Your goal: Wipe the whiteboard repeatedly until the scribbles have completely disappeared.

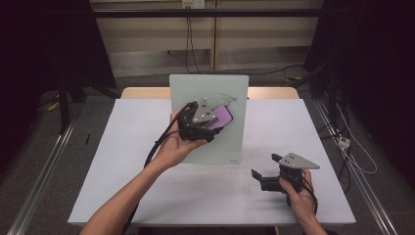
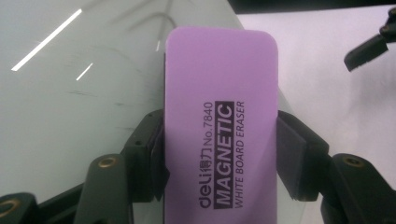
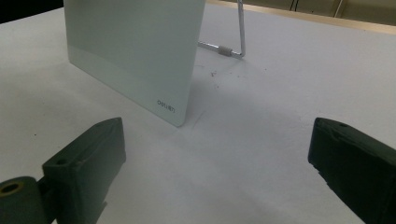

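here the left tool (image 2: 219, 144) clamps the purple eraser (image 2: 219, 116), its lower end cut off; right tool (image 3: 219, 172) gapes empty.

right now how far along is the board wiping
Done: the left hand-held gripper is shut on the purple eraser, which is at the whiteboard. In hand: wiping near the dark scribble. Left: faint marks remain. The right hand-held gripper hangs open.

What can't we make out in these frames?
- High view: most of the purple eraser is hidden by the left gripper.
- Left gripper view: the eraser's near end is cut off by the bottom edge.
- Right gripper view: the small print on the whiteboard corner is too small to read.
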Motion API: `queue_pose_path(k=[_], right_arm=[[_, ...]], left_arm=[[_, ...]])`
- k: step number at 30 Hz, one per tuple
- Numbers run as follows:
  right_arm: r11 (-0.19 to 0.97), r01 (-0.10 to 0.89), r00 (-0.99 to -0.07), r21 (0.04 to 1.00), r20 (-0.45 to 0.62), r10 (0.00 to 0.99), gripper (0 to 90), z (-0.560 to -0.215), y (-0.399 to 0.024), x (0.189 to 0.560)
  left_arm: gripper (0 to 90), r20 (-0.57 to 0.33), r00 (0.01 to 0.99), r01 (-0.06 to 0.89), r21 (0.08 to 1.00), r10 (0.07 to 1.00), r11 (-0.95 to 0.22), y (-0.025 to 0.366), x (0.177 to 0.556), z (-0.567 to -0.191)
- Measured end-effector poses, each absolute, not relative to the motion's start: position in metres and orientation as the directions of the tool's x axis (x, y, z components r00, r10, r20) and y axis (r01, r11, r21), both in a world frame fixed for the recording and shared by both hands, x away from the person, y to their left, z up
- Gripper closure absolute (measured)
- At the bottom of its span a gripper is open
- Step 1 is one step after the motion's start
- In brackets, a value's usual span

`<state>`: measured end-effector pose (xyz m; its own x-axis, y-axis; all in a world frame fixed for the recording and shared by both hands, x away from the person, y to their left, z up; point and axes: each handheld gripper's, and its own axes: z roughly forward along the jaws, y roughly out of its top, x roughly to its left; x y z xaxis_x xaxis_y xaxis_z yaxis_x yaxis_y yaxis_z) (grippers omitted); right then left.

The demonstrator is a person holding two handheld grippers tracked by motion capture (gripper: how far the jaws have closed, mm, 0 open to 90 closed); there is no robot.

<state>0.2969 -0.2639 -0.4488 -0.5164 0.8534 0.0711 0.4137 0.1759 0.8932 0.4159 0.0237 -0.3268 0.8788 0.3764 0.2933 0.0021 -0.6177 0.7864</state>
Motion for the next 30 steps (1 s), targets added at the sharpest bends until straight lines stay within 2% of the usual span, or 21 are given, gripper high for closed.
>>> queue_pose_path(k=[5, 7, 18, 21, 30], right_arm=[[0.176, 0.414, -0.517, 0.893, 0.072, 0.853, 4.0, -0.449, -0.264, 0.297], [0.176, 0.414, -0.517, 0.893, 0.072, 0.853, 4.0, -0.449, -0.264, 0.297], [0.176, 0.415, -0.518, 0.893, 0.073, 0.852, 4.0, -0.449, -0.264, 0.297], [0.177, 0.415, -0.518, 0.893, 0.072, 0.853, 4.0, -0.449, -0.264, 0.297], [0.178, 0.415, -0.518, 0.892, 0.071, 0.852, 4.0, -0.449, -0.263, 0.297]], left_arm=[[40.9, 0.268, 0.885, 0.018, 0.796, 0.380, -0.606, 0.027, 0.419, -0.323], [40.9, 0.291, 0.869, 0.013, 0.795, 0.401, -0.606, 0.029, 0.419, -0.318], [40.9, 0.244, 0.833, 0.051, 0.861, 0.498, -0.506, 0.059, 0.437, -0.280], [40.9, 0.257, 0.818, 0.049, 0.860, 0.515, -0.507, 0.066, 0.440, -0.271], [40.8, 0.273, 0.833, 0.039, 0.839, 0.481, -0.543, 0.055, 0.435, -0.283]])
